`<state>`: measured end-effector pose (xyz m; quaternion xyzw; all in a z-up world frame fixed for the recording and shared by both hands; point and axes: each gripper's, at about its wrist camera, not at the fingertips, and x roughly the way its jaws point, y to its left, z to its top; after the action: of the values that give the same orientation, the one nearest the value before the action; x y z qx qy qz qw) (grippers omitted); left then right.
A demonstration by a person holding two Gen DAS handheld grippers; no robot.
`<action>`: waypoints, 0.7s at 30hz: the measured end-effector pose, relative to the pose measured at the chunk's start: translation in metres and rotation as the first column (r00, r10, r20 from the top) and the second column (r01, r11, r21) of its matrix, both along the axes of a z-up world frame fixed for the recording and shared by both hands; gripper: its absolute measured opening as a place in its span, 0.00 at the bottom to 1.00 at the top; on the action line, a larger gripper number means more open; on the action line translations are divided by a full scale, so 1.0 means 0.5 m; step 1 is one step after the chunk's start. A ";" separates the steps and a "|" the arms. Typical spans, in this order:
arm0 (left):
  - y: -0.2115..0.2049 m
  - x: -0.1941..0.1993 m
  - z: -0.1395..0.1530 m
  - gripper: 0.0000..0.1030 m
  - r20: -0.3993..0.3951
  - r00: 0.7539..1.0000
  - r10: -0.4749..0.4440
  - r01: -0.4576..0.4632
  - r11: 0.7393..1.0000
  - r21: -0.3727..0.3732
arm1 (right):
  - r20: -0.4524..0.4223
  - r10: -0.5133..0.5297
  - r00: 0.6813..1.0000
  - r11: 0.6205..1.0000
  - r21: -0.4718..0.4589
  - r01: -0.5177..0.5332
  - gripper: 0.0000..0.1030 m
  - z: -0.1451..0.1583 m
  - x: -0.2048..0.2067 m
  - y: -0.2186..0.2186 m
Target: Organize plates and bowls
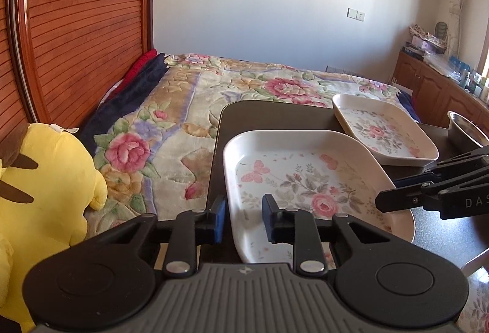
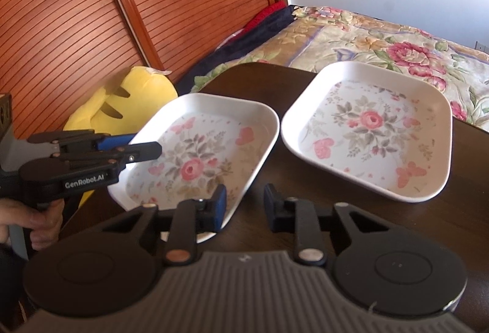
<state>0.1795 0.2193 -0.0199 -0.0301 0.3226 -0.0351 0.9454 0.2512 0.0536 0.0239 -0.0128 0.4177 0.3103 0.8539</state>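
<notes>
Beside the bed (image 1: 244, 82), on the dark surface (image 1: 275, 113), the near plate (image 1: 305, 180) sits at the near-left corner, with the far plate (image 1: 385, 128) just beside it. Left gripper (image 1: 243, 215) straddles its left rim and right gripper (image 2: 244, 201) its right rim. Both sets of fingers are narrowed, with a gap showing, not clamped. Risk: the slick sloped rim slips out, or an uneven pinch tips the plate into its neighbour.
</notes>
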 end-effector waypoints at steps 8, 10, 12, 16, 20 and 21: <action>0.001 -0.005 0.002 0.21 -0.003 1.000 0.004 -0.004 1.000 -0.007 | 0.006 0.007 1.000 1.000 -0.009 -0.006 0.19 -0.002 0.005 0.011; 0.001 -0.008 0.003 0.21 -0.007 1.000 0.010 -0.010 1.000 -0.010 | -0.003 0.007 1.000 1.000 -0.004 -0.007 0.19 -0.002 0.007 0.010; -0.003 -0.012 0.006 0.21 -0.011 1.000 0.012 -0.012 1.000 -0.006 | -0.014 0.009 1.000 1.000 -0.002 -0.009 0.19 0.001 0.007 0.008; -0.007 -0.022 0.015 0.21 -0.002 1.000 0.010 -0.010 1.000 -0.005 | 0.005 0.014 1.000 1.000 -0.002 -0.014 0.19 0.008 0.000 0.004; -0.012 -0.031 0.026 0.21 0.014 1.000 0.009 -0.009 1.000 -0.001 | 0.017 0.016 1.000 1.000 0.007 -0.016 0.19 0.014 -0.010 -0.004; -0.015 -0.033 0.028 0.21 0.017 1.000 0.008 -0.009 1.000 0.004 | 0.024 0.018 1.000 1.000 0.005 -0.018 0.19 0.016 -0.013 -0.005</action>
<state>0.1630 0.2118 -0.0059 -0.0294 0.3145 -0.0307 0.9483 0.2445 0.0510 0.0317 -0.0180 0.4065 0.3188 0.8561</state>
